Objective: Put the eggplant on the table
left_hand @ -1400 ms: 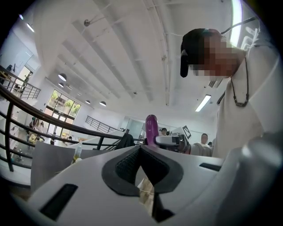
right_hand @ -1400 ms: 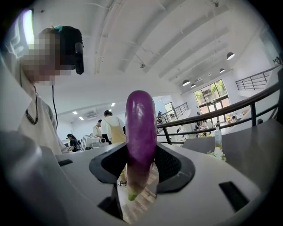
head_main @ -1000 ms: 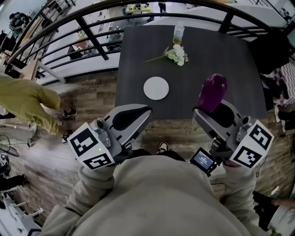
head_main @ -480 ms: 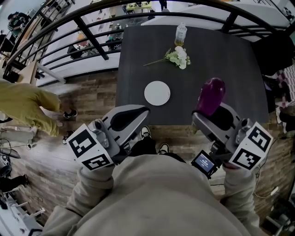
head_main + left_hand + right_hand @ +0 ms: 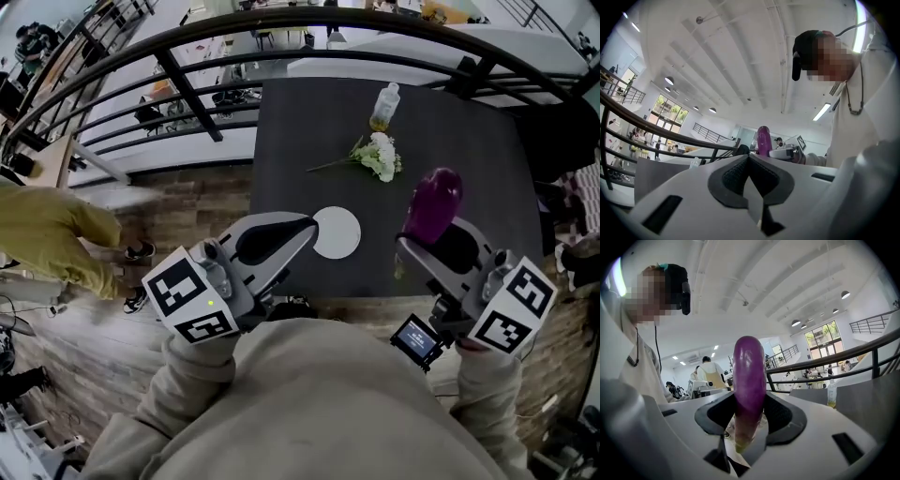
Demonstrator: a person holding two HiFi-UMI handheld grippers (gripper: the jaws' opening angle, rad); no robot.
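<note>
In the head view we see the left gripper (image 5: 302,230) with its 2 jaws together and nothing between them, its tip just beside a white plate (image 5: 337,232) near the front edge of the dark bench (image 5: 487,159); the right gripper (image 5: 436,242) is clamped on the purple eggplant (image 5: 434,202), which stands upright in the air over the bench's near right part, not resting on it; farther back lie a bunch of white flowers (image 5: 380,156) and 1 bottle (image 5: 384,106), and a black railing (image 5: 187,89) curves round the far side.

In the left gripper view the left gripper (image 5: 749,161) shows its dark pads meeting with no gap at the tip; beyond them we see the eggplant (image 5: 763,139) rising above the right gripper (image 5: 784,153).

In the right gripper view the right gripper (image 5: 749,420) presses both pads on the eggplant (image 5: 749,376), which stands upright with its pale stem end down between the jaws; the bottle (image 5: 831,393) stands on the bench (image 5: 867,404) at the right.
</note>
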